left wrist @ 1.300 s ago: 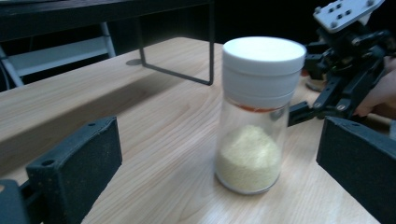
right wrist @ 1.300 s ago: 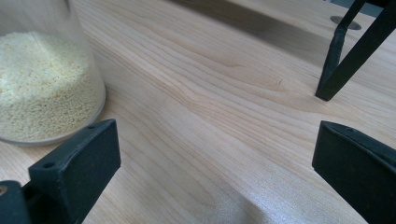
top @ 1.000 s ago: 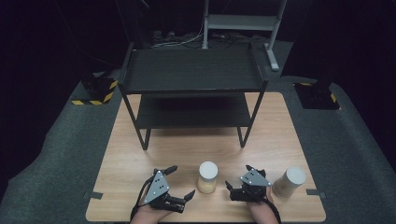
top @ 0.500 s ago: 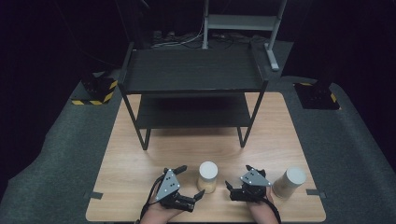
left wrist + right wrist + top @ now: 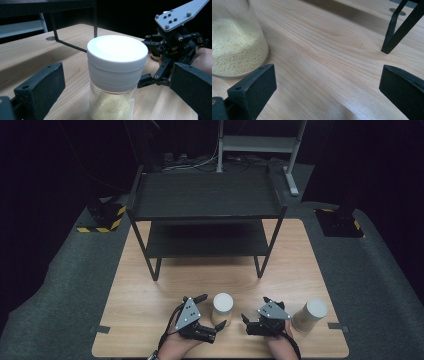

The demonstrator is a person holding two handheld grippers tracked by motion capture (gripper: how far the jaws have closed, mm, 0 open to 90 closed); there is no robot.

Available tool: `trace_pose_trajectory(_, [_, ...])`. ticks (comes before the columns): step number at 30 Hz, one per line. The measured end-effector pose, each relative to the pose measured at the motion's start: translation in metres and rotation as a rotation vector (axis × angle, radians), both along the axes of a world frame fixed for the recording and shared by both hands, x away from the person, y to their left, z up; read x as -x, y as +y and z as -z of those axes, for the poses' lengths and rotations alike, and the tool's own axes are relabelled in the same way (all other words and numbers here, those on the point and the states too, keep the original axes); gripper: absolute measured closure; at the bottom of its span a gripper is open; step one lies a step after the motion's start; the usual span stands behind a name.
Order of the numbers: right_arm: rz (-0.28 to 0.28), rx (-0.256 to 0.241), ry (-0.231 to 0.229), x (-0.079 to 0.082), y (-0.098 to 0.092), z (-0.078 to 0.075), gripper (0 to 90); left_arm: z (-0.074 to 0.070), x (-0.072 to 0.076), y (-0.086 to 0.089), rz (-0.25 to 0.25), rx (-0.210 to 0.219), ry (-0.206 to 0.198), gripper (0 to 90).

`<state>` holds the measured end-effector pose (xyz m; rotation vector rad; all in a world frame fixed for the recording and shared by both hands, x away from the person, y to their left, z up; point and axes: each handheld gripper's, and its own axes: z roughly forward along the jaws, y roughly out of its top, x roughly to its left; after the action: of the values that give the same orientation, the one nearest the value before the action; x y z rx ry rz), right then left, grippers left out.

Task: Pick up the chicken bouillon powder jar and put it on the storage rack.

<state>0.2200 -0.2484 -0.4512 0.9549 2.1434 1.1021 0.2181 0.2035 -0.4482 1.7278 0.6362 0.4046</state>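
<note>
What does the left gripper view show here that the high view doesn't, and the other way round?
Left gripper view alone: yellow grain inside the middle jar, under its white lid, with the left gripper open on either side of it. High view alone: the black shelf rack and a second jar at the table's right. Both: the middle jar, the table and the right gripper.

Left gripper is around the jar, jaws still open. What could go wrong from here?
1. The left gripper frames the jar near its white lid; a high grip may tip the tall jar or loosen the lid.
2. The right gripper sits close beside the jar; the two could collide.
3. Smooth glass wall; a loose grip may slip.
</note>
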Motion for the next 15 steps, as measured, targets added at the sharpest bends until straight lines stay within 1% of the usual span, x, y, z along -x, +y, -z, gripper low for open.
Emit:
trace_pose_trajectory(7, [0.000, -0.001, 0.002, 0.000, 0.000, 0.000, 0.4, 0.006, -0.007, -0.011, -0.001, -0.020, 0.007, 0.3])
trace_pose_trajectory(10, [-0.001, -0.002, 0.001, 0.000, 0.000, 0.000, 0.4, 0.008, -0.009, -0.013, -0.002, -0.016, 0.012, 1.0])
trace_pose_trajectory(12, [-0.002, -0.001, 0.000, 0.000, 0.000, 0.000, 0.4, 0.010, -0.011, -0.015, -0.004, -0.005, 0.019, 2.1])
trace_pose_trajectory(13, [-0.003, 0.000, -0.001, 0.000, 0.000, 0.000, 0.4, 0.011, -0.013, -0.015, -0.001, 0.002, 0.025, 3.0])
trace_pose_trajectory(15, [-0.006, 0.003, 0.000, 0.000, 0.000, 0.000, 0.4, 0.014, -0.015, -0.014, 0.007, 0.006, 0.025, 7.0])
